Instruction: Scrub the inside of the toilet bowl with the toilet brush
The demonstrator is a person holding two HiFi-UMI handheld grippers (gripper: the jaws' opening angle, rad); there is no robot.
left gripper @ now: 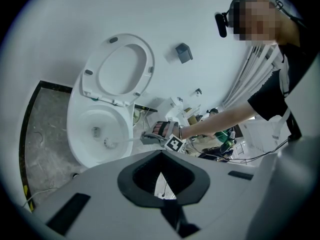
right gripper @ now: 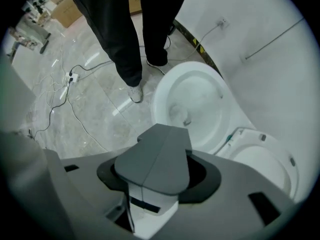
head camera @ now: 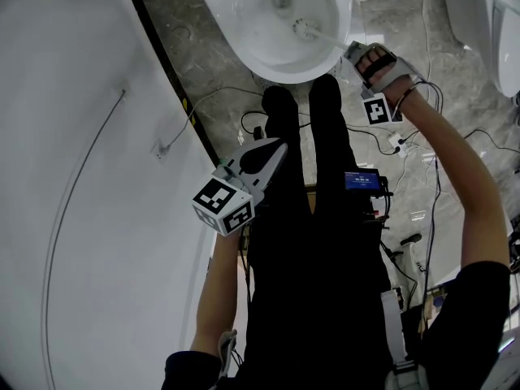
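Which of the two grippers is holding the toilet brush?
The right gripper: its jaws are shut on the toilet brush inside the toilet bowl. The left gripper holds nothing.

The right arm point(head camera: 455, 181) reaches forward, almost straight and bare below a short black sleeve. Its hand point(head camera: 380, 67) is strapped into the right gripper point(head camera: 355, 53) — jaws pressed together on the handle of the toilet brush point(head camera: 323, 36). The left arm point(head camera: 213, 295) is bent close to the body, holding the left gripper point(head camera: 272, 154) low in front of the black-trousered legs — jaws closed to a point with nothing between them.
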